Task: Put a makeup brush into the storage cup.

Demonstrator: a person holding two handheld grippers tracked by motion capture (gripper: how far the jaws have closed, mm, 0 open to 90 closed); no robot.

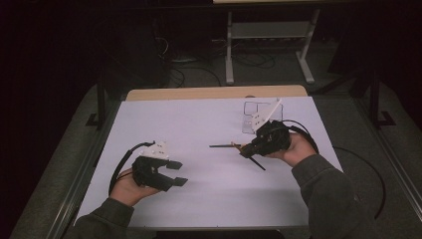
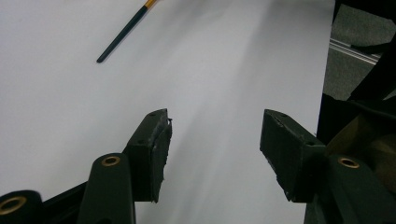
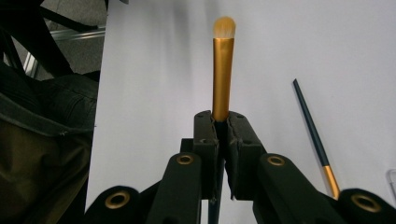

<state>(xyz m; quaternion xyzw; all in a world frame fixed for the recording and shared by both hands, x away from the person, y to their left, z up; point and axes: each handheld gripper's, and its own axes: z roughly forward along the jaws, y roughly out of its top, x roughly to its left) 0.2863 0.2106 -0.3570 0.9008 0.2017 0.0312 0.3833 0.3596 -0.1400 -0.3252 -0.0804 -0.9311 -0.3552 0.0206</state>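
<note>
Left claw (image 1: 171, 173) sits low at the near left, hand under it, forearm coming in from the bottom edge; jaws parted wide, nothing between them. Right claw (image 1: 245, 149) is held by the right hand (image 1: 293, 149) mid-right, pointing left, jaws pinched together, sleeve angling in from the lower right.

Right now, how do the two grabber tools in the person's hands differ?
The right gripper is shut on a gold-necked brush; the left gripper is open, with nothing between its jaws. The right gripper hovers beside a second brush on the table; the left sits apart. Both are black, hand-held.
</note>
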